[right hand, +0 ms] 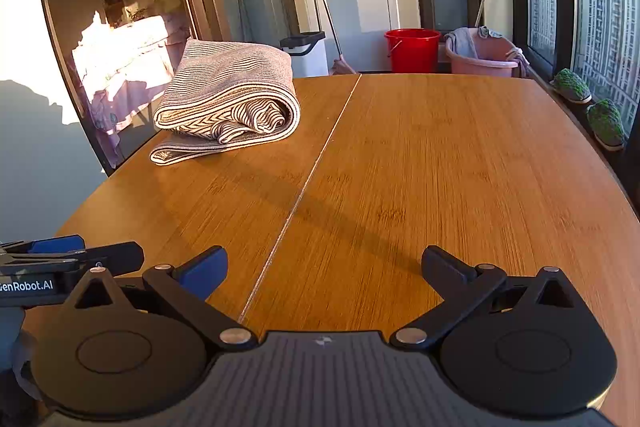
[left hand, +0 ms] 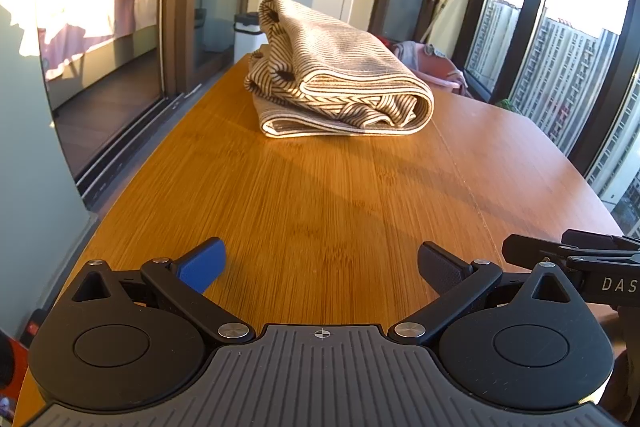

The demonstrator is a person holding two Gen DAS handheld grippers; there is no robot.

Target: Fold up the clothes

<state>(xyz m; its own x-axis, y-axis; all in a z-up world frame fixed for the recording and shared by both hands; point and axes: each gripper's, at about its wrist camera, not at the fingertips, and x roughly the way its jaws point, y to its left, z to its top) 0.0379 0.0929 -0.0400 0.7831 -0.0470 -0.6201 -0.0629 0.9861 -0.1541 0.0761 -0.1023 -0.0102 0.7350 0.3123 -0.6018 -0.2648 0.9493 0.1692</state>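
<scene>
Left wrist view: the left tongs (left hand: 322, 267) stand wide apart and empty, low over the near end of the counter (left hand: 320, 195). The striped garment (left hand: 340, 75) lies well ahead of them, toward the far left part of the counter, already doubled into a loose bundle. Its upper layers bulge, a rolled fold faces right, and a flat bottom layer sticks out at the front edge. Part of the right tongs' body shows at the right edge of this view, just beside the left tool.

Judged from this, the garment is folded but untidy, and the step in hand is most likely either a closing fold or squaring up. To do it well, approach low and level, slide one finger under the protruding bottom layer, and pinch all layers at one corner, not the top ply alone.

Right wrist view: the right tongs (right hand: 324, 271) are likewise spread and grip nothing. The striped garment (right hand: 228, 99) sits ahead and to the left, left of the seam (right hand: 320, 155) that runs down the counter (right hand: 460, 167). The rolled edge faces this tool. Take the near right corner here while the left tool takes the near left corner, then lift both evenly so the bundle does not unroll. The far side of the garment is hidden.
</scene>
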